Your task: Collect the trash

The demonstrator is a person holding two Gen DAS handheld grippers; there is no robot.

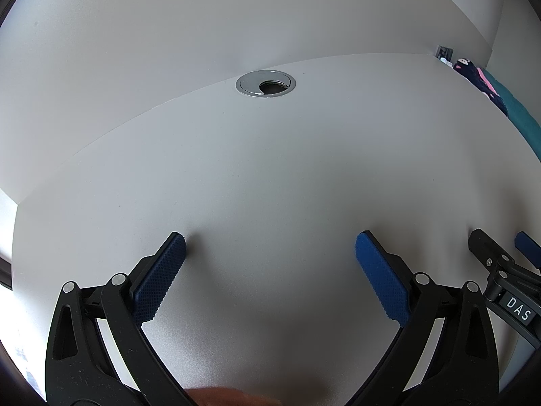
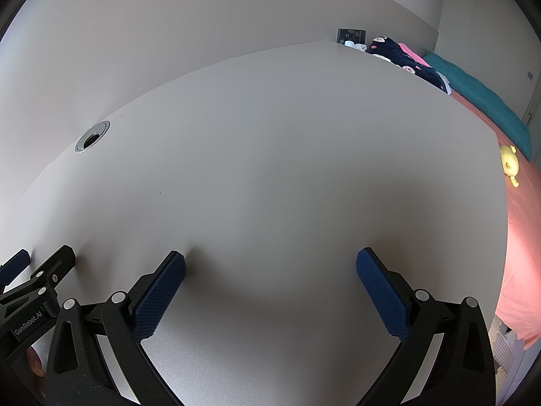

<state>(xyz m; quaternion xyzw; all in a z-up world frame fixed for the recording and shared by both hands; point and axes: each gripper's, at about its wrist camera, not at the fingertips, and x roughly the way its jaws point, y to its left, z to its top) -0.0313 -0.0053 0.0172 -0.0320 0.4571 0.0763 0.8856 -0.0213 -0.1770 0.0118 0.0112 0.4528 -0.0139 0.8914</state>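
Observation:
No trash shows in either view. My left gripper (image 1: 270,243) is open and empty, its blue pads spread wide just above the white desk (image 1: 287,169). My right gripper (image 2: 270,264) is open and empty too, low over the same desk (image 2: 287,152). The two grippers sit side by side: the right one shows at the right edge of the left wrist view (image 1: 500,264), and the left one shows at the left edge of the right wrist view (image 2: 37,277).
A silver cable grommet (image 1: 266,83) is set in the desk near the back wall; it also shows in the right wrist view (image 2: 92,136). A bed with a pink sheet (image 2: 520,237), teal blanket (image 2: 487,101), dark patterned cloth (image 2: 405,57) and yellow toy (image 2: 510,164) lies beyond the desk's right edge.

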